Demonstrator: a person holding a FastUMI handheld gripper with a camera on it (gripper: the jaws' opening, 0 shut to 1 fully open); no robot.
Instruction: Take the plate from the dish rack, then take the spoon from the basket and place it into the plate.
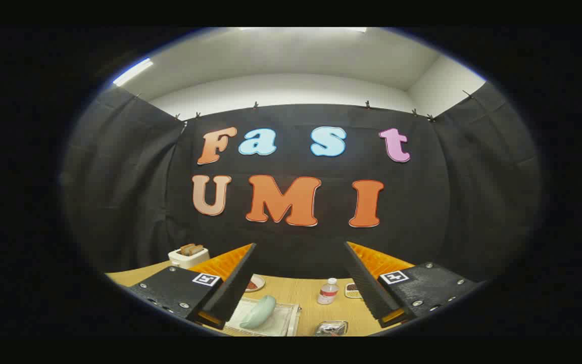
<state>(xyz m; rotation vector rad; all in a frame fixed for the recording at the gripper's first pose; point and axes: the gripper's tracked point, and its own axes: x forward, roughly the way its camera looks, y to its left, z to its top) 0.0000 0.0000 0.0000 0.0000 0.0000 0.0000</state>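
gripper view: the tongs hang high over the table, released, their two fingers spread wide apart with nothing between them. between and below the fingers, near the left one, a pale green plate stands on edge in a white wire dish rack on the wooden table. to the right of the rack, a small clear plastic bottle with a red label stands upright, well apart from the plate. nearer than the bottle sits a small shiny container, maybe the basket; what it holds is too small to tell, and the spoon cannot be made out. farther off, a small dish with something dark red on it peeks out beside the left finger, and another small dish sits beside the right finger. on the far left of the table, a white toaster holds two slices of bread. black cloth walls the booth behind it all.
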